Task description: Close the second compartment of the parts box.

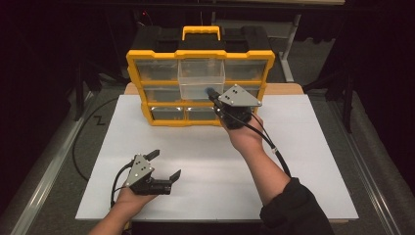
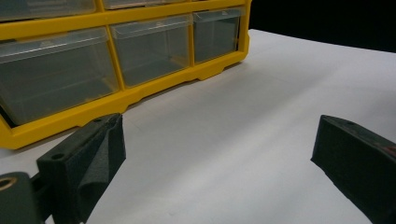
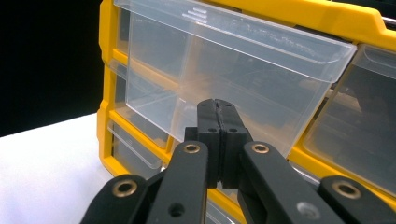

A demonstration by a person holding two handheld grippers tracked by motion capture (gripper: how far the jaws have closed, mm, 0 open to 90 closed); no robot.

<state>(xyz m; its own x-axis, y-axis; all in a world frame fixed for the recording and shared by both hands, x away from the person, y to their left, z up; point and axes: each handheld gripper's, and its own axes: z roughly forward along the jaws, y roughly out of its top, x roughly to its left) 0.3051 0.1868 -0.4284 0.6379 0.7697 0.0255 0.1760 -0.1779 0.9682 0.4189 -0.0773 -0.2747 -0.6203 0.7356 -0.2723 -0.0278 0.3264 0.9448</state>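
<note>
A yellow organizer (image 1: pixel 200 85) stands at the far edge of the white table (image 1: pixel 293 161). Its clear top-middle drawer (image 1: pixel 201 78) sticks out, and the right gripper (image 1: pixel 211 92), jaws pressed together with nothing between them, touches the drawer's lower front. The left gripper (image 1: pixel 164 164) rests well in front of the organizer, jaws spread wide.

Your right gripper (image 1: pixel 211 93) is stretched forward, its jaws pressed together with the tips at the front of the pulled-out clear drawer (image 1: pixel 201 78), your right forearm angling in from the lower right. Your left gripper (image 1: pixel 164 164) sits well back from that drawer, low near your side, jaws spread wide apart, pointing right.
</note>
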